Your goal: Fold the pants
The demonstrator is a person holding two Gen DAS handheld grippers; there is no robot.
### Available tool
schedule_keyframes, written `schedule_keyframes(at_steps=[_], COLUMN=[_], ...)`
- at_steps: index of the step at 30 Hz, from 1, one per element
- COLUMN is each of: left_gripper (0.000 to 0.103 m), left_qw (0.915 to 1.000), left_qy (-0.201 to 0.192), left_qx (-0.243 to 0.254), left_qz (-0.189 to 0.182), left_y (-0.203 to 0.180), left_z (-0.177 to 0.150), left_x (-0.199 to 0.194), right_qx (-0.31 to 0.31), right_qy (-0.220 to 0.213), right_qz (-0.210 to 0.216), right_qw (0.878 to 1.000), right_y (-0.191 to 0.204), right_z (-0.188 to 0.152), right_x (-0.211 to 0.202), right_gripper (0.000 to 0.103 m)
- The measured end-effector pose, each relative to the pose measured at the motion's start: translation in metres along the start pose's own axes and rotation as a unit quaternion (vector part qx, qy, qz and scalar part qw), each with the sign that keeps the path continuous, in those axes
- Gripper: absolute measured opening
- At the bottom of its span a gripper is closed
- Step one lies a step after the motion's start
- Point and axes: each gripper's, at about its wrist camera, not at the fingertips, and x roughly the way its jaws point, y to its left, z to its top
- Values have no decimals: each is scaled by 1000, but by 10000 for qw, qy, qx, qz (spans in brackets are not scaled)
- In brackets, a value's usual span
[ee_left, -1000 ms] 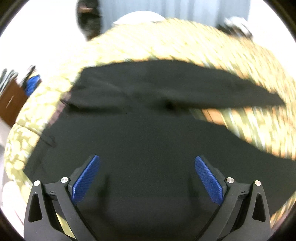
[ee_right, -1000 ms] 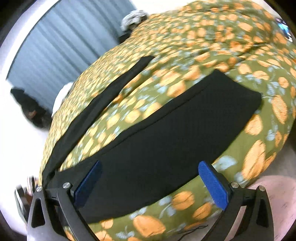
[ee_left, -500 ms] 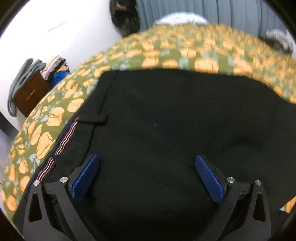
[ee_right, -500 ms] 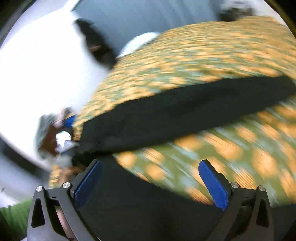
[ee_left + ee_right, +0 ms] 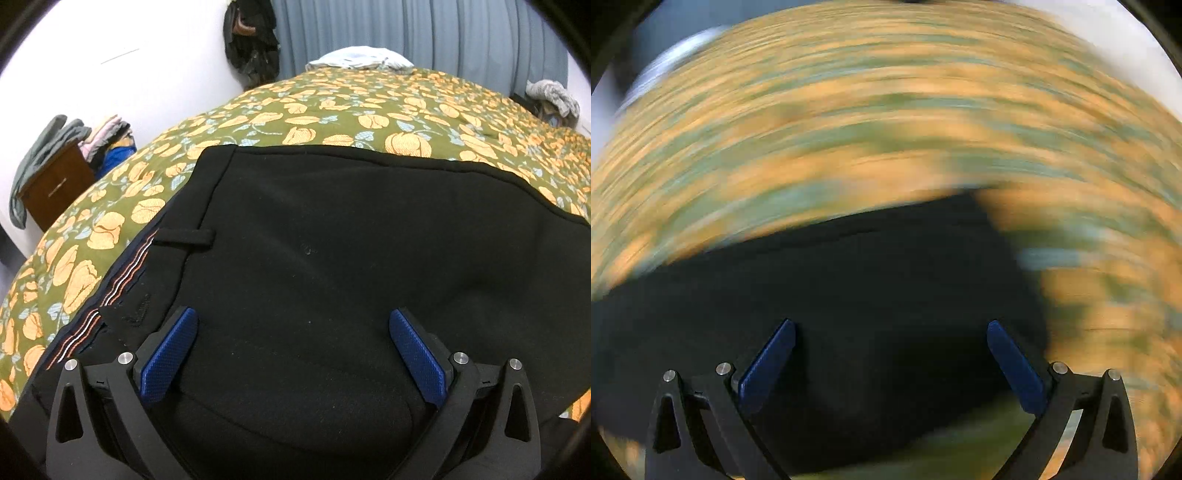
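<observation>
Black pants [image 5: 332,258] lie flat on a bed with a green and orange floral cover [image 5: 332,103]. The waistband with its striped lining [image 5: 122,280] and a belt loop is at the left in the left wrist view. My left gripper [image 5: 291,332] is open and empty, just above the upper part of the pants. My right gripper [image 5: 890,339] is open and empty above black cloth [image 5: 849,288] near a pant end; that view is heavily motion-blurred.
A brown nightstand [image 5: 55,184] piled with clothes stands left of the bed by the white wall. A white pillow [image 5: 362,61] lies at the bed's far end before blue-grey curtains. Dark items hang on the wall [image 5: 251,40]. Grey clothing [image 5: 554,96] lies far right.
The left gripper moved in close over the waist and has settled there. The right gripper swung fast across the bed to hover over black cloth; both stayed open.
</observation>
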Motion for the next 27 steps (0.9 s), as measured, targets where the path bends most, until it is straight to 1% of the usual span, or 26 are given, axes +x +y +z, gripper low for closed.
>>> schedule_keyframes(at_steps=[1, 2, 3, 4, 5, 7, 9, 10, 11, 12, 13, 14, 15, 17, 19, 20, 22, 23, 25, 26, 27], left_gripper=[103, 103, 102, 102, 102, 102, 102, 102, 102, 102, 102, 102, 102, 102, 102, 102, 102, 102, 102, 102, 102], left_qw=[10000, 10000, 10000, 10000, 10000, 10000, 9999, 9999, 9999, 9999, 9999, 9999, 9998, 9998, 9997, 9997, 9997, 9996, 9995, 9994, 9993], left_qy=[-22, -37, -51, -64, -74, -93, -97, -101, -105, -108, -108, -108, -107, -101, -90, -84, -69, -54, -26, -3, 17], left_qx=[-5, -4, 0, 4, 6, 7, 9, 16, 21, 31, 48, 61, 68, 83, 103, 111, 131, 142, 166, 185, 204], left_qz=[0, 4, 14, 23, 31, 35, 41, 50, 60, 74, 101, 121, 131, 156, 185, 197, 219, 232, 261, 282, 302], left_y=[0, 0, -1, -1, -1, -2, -2, -3, -3, -3, -4, -5, -5, -6, -7, -7, -8, -9, -10, -11, -11], left_z=[0, -2, -2, -2, -2, -3, -3, -3, -3, -3, -3, -3, -3, -3, -3, -3, -2, -1, 0, 1, 1], left_x=[0, 0, 1, 1, 1, 1, 1, 1, 1, 1, 1, 2, 2, 2, 2, 3, 3, 2, 2, 2, 1], right_qx=[443, 609, 606, 519, 293, -88, -434, -548, -655, -728, -792, -938, -1017, -961, -1026, -1085, -1040, -935, -636, -314, -37], right_qy=[-296, -475, -573, -546, -291, 162, 394, 488, 612, 701, 712, 560, 368, -89, -487, -710, -936, -1047, -1104, -1043, -970], right_qz=[168, 314, 495, 643, 854, 920, 879, 910, 993, 1043, 1039, 904, 874, 1138, 1378, 1526, 1718, 1839, 1903, 1956, 1929], right_qw=[9984, 9965, 9953, 9951, 9955, 9956, 9944, 9931, 9910, 9894, 9889, 9899, 9903, 9888, 9839, 9797, 9751, 9729, 9734, 9746, 9764], right_y=[-29, -44, -50, -50, -43, -29, -10, -7, -1, 2, 3, 4, 1, -12, -23, -32, -51, -66, -93, -110, -123], right_z=[14, 24, 34, 40, 47, 51, 47, 43, 38, 35, 30, 25, 17, 8, -14, -36, -75, -107, -163, -198, -224], right_x=[-10, -16, -19, -18, -9, 8, 21, 28, 35, 39, 40, 32, 20, -13, -51, -77, -111, -130, -150, -155, -155], right_gripper=[103, 103, 103, 103, 103, 102, 86, 65, 48, 42, 31, 19, 10, 7, 7, 6, 5, 4, 3, 3, 3])
